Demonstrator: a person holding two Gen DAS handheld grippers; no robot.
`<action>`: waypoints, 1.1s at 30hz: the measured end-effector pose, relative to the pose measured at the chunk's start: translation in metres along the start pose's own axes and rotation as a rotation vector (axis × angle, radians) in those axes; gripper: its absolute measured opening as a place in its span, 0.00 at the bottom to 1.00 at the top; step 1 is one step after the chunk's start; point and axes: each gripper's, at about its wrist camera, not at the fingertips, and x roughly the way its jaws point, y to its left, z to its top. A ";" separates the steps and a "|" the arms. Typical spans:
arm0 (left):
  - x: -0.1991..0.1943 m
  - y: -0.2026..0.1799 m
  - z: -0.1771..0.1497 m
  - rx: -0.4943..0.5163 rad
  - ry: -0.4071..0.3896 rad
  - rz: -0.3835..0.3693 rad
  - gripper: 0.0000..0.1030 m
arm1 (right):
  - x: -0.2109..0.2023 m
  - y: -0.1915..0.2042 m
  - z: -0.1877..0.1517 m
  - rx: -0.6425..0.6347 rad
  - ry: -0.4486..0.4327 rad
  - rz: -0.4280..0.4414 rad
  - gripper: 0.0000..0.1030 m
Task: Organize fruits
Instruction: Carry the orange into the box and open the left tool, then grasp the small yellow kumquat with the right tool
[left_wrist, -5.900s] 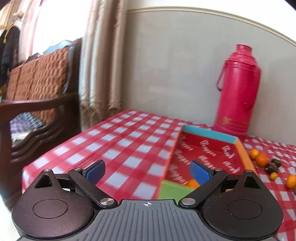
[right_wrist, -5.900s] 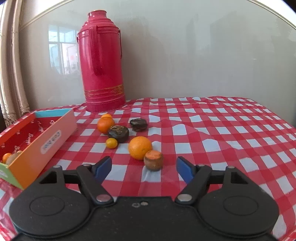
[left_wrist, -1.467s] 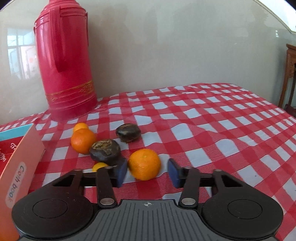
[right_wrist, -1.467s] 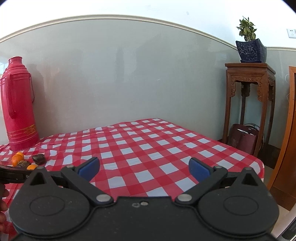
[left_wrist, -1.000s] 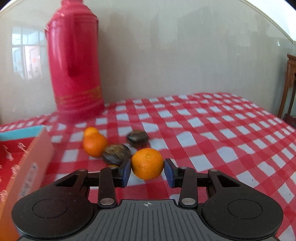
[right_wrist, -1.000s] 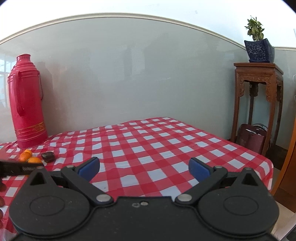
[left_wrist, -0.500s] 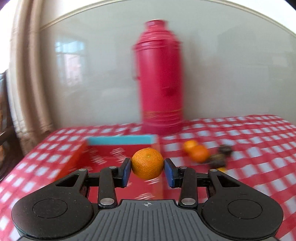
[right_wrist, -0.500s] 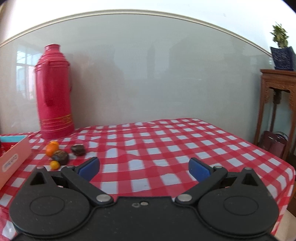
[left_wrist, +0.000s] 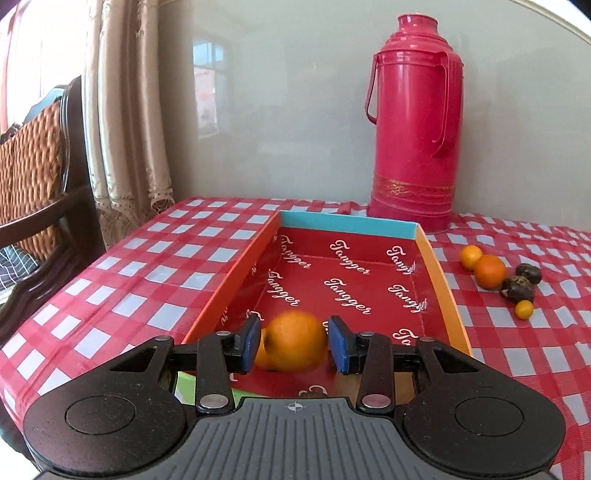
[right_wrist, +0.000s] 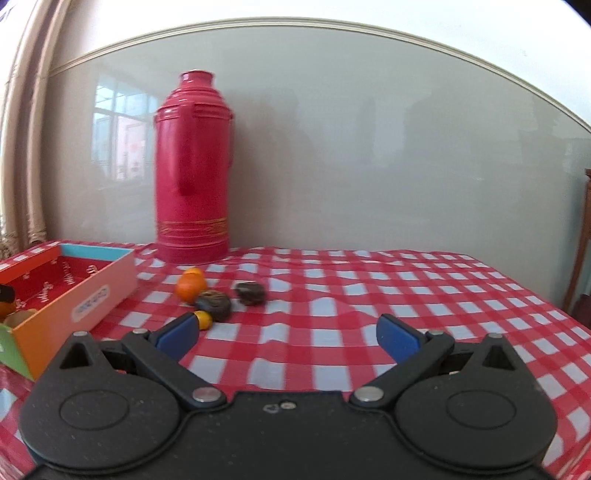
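Note:
My left gripper (left_wrist: 295, 345) hangs over the near end of the orange-walled box (left_wrist: 441, 280) with a red printed floor. A blurred orange (left_wrist: 295, 345) sits between its blue pads, which stand slightly apart from it; it looks let go and dropping. Another orange piece (left_wrist: 260, 356) lies just behind it in the box. Loose fruit stays on the cloth right of the box: two oranges (left_wrist: 489, 271), two dark fruits (left_wrist: 517, 290), one small yellow one (left_wrist: 523, 309). My right gripper (right_wrist: 286, 336) is open and empty, near that same cluster (right_wrist: 212, 304).
A tall red thermos (left_wrist: 415, 122) stands behind the box by the wall; it also shows in the right wrist view (right_wrist: 192, 170). The red-checked tablecloth (left_wrist: 110, 295) drops off at the left edge, beside a wooden chair (left_wrist: 37, 166) and curtain.
My left gripper carried the orange from the fruit cluster left over the box, and its pads have now parted from it. My right gripper swung left toward the cluster.

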 end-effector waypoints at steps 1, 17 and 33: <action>-0.002 0.001 0.000 -0.002 -0.005 0.003 0.62 | 0.002 0.005 0.000 -0.005 0.004 0.012 0.94; -0.056 0.101 -0.024 -0.195 -0.150 0.190 0.87 | 0.031 0.049 0.002 -0.010 0.081 0.131 0.81; -0.081 0.174 -0.055 -0.335 -0.185 0.360 0.97 | 0.114 0.068 0.021 0.068 0.284 0.088 0.37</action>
